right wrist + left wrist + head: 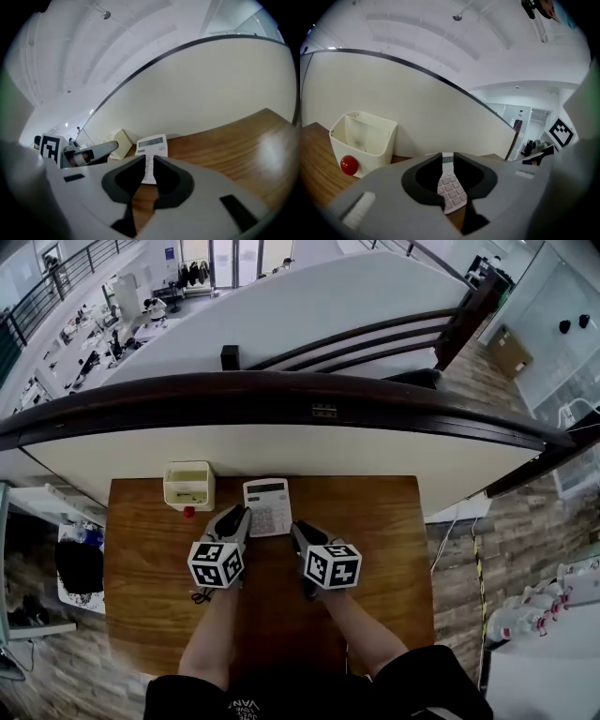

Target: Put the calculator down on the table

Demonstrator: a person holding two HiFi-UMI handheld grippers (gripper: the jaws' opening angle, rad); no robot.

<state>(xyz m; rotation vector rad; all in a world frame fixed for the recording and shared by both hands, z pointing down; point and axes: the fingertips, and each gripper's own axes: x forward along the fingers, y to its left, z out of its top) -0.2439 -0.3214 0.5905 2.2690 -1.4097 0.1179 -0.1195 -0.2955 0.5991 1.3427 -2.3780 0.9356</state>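
Note:
The white calculator (267, 506) lies flat on the wooden table (375, 549), near its back edge. My left gripper (242, 516) is at the calculator's near left corner, and my right gripper (298, 529) just off its near right corner. In the left gripper view the keys of the calculator (451, 190) show through the narrow gap of the left gripper (448, 161), below and beyond the jaws. In the right gripper view the calculator (152, 146) lies ahead of the right gripper (148, 164). Both jaw pairs stand a little apart with nothing pressed between them.
A cream open box (188, 485) with a red ball (189, 512) at its front stands left of the calculator; the box (363, 140) is also in the left gripper view. A cream curved wall (281, 451) rises right behind the table.

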